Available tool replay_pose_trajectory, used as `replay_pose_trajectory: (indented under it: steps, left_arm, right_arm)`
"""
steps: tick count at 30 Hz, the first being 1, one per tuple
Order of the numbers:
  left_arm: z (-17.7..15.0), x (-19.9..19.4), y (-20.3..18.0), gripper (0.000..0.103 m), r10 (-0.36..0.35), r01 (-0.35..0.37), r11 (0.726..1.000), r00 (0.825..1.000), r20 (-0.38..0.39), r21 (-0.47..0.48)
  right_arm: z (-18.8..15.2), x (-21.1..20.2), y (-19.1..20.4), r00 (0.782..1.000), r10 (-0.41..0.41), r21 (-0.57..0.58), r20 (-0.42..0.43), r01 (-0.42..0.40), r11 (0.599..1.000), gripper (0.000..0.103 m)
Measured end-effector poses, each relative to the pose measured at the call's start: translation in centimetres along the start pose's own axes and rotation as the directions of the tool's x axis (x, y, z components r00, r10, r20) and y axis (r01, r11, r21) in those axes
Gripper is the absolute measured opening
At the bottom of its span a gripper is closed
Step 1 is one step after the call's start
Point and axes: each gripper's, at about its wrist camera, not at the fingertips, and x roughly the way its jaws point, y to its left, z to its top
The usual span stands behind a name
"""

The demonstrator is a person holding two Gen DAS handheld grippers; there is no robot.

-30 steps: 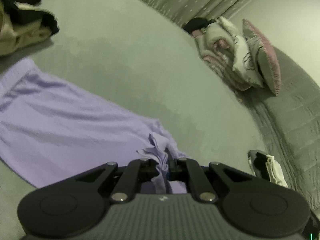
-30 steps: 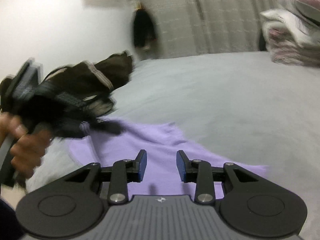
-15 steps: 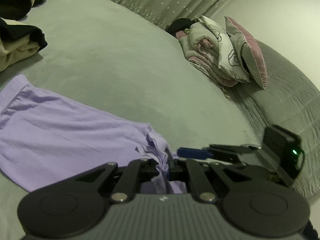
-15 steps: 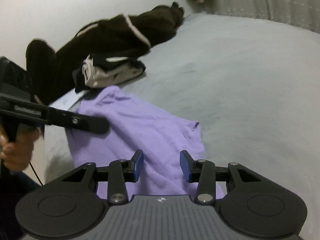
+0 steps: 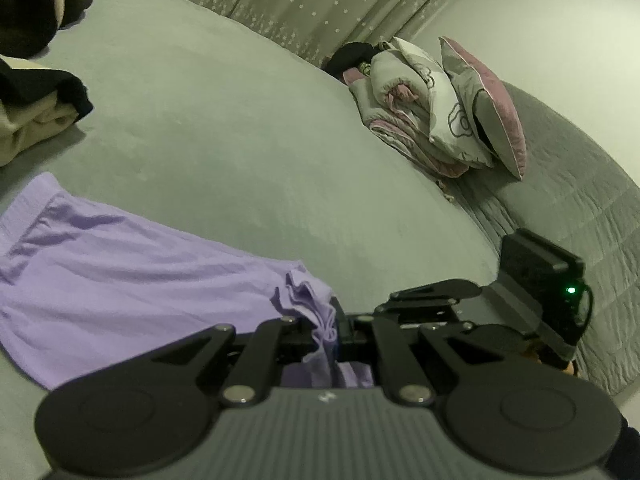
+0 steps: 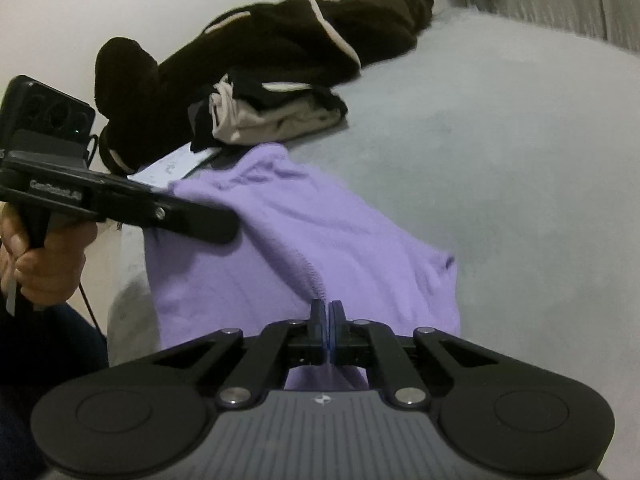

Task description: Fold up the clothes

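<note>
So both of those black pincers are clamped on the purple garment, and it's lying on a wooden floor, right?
Not quite. The left gripper and right gripper are indeed both clamped on the purple garment, but it lies on a grey bed, not a wooden floor. The right wrist view shows the soft grey bedding spreading out around it.

one purple garment [image 6: 280,240], two claws, one pillow [image 5: 484,108], one folded quilt [image 5: 408,112], one dark clothes heap [image 6: 260,64].
</note>
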Motion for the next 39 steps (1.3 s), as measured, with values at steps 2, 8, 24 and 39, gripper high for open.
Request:
replay_pose_trajectory:
  steps: [2,8,24,39]
  left_arm:
    - [0.2,-0.4,0.6,0.005,0.024,-0.024,1.0,1.0,0.007,-0.009]
    - [1.3,-1.9,3.3,0.005,0.105,-0.103,0.993,0.994,0.026,-0.064]
    - [2.9,-2.3,12.6,0.005,0.301,-0.293,0.929,0.954,0.001,-0.226]
    - [3.8,-3.5,11.8,0.025,0.487,-0.474,0.868,0.87,0.07,-0.145]
  right_arm:
    - [0.8,-0.2,0.5,0.999,-0.033,-0.022,0.02,0.033,0.999,0.005]
    - [3.0,2.0,1.8,0.993,-0.117,-0.112,-0.002,0.116,0.987,0.005]
    - [7.8,11.6,5.8,0.972,-0.228,-0.239,-0.054,0.209,0.948,0.005]
    - [6.5,9.1,5.3,0.948,-0.304,-0.101,0.097,0.314,0.944,0.028]
